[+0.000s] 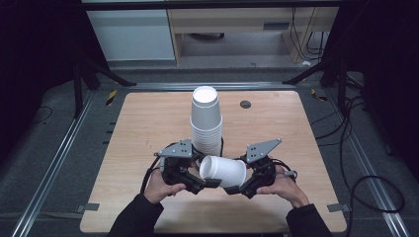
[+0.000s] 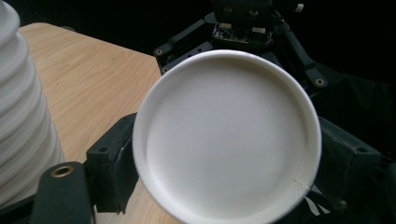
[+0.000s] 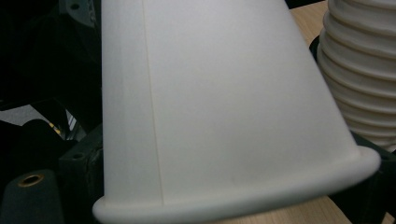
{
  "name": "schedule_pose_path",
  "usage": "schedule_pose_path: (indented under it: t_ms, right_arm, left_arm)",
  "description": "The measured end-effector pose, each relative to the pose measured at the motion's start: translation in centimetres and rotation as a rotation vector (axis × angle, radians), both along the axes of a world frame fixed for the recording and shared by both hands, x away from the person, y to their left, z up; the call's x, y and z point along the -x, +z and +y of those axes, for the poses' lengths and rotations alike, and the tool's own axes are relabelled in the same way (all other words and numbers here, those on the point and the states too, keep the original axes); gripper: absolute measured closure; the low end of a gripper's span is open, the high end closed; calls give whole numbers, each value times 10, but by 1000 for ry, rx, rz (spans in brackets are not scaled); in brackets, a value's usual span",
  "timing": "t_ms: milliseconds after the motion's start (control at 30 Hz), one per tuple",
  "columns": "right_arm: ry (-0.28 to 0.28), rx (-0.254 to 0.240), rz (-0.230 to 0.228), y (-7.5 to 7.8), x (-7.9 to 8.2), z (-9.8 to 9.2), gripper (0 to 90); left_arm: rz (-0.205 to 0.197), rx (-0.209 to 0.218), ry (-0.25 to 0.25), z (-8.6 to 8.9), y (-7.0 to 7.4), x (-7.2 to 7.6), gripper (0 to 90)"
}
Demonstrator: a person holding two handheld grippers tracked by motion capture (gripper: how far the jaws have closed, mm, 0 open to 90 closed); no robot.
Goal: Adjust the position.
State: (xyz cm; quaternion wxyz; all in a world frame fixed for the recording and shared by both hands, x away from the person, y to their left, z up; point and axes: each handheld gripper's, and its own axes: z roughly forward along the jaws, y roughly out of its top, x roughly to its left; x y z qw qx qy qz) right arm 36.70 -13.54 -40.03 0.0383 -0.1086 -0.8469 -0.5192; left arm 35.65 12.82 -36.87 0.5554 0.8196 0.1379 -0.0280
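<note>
Table [image 1: 148,128] of pale wood, dark room

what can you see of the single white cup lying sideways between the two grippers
The single white cup looks like plain paper, tapered, with a rolled rim and a faint side seam. It lies on its side in front of the upside-down cup stack, just above the wooden table. Its base faces the left hand-held gripper; its rim end sits at the right hand-held gripper. Both sets of jaws flank it, but whether the pads press cannot be told.
</note>
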Motion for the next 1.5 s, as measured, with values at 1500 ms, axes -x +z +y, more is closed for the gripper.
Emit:
schedule_pose_path:
  t_ms: [1500]
  right_arm:
    - [18,295,-167,67,-23,2,99]
  left_arm:
    - [-55,-160,85,28,10,-7,139]
